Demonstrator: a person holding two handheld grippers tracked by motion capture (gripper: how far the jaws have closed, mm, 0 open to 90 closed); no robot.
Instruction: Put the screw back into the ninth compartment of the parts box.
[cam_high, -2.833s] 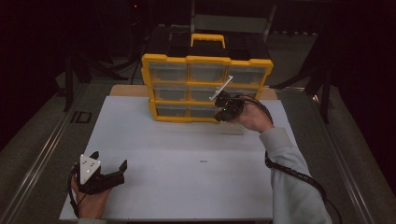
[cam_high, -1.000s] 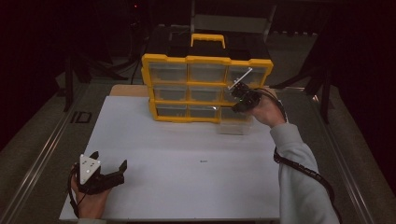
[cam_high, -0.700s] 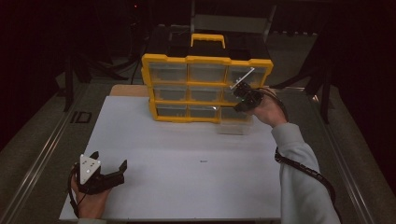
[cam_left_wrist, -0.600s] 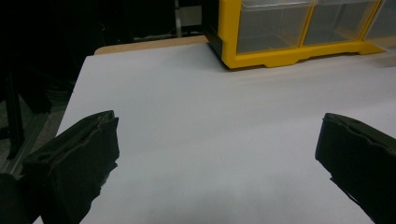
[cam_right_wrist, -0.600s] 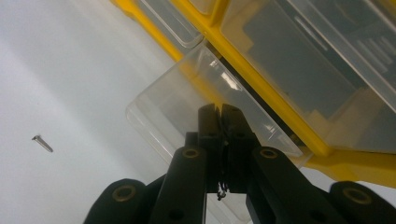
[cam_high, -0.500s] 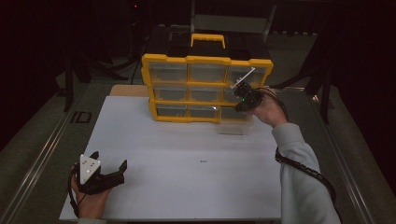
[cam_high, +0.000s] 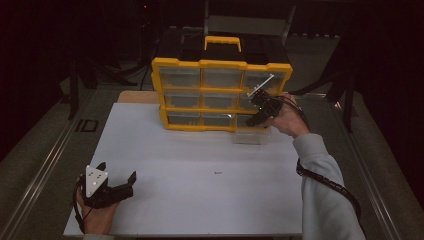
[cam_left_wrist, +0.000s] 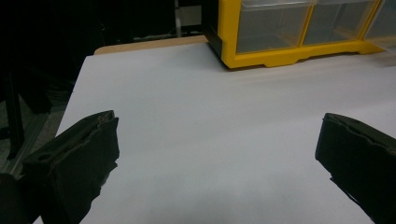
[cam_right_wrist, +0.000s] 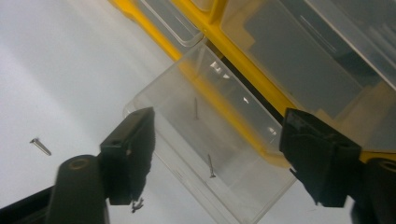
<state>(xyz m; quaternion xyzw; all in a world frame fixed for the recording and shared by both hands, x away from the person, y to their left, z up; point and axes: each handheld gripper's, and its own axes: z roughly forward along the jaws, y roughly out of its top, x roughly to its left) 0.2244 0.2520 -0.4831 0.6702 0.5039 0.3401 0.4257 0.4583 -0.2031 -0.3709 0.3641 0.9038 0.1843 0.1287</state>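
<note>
Right tongs (cam_right_wrist: 215, 140) just opened wide over the clear drawer (cam_right_wrist: 219, 154), pulled out on the desk (cam_high: 200, 170) beside the yellow cabinet (cam_high: 220, 95); two screws (cam_right_wrist: 211, 166) inside. Left tongs (cam_high: 117, 190) wide, empty.

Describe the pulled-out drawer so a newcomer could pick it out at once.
Find the yellow organizer at the back of the white table. At its lower right corner, below the right gripper, a clear drawer sits out on the table. Unlike the drawers in their slots, it is open on top, with small screws inside.
</note>
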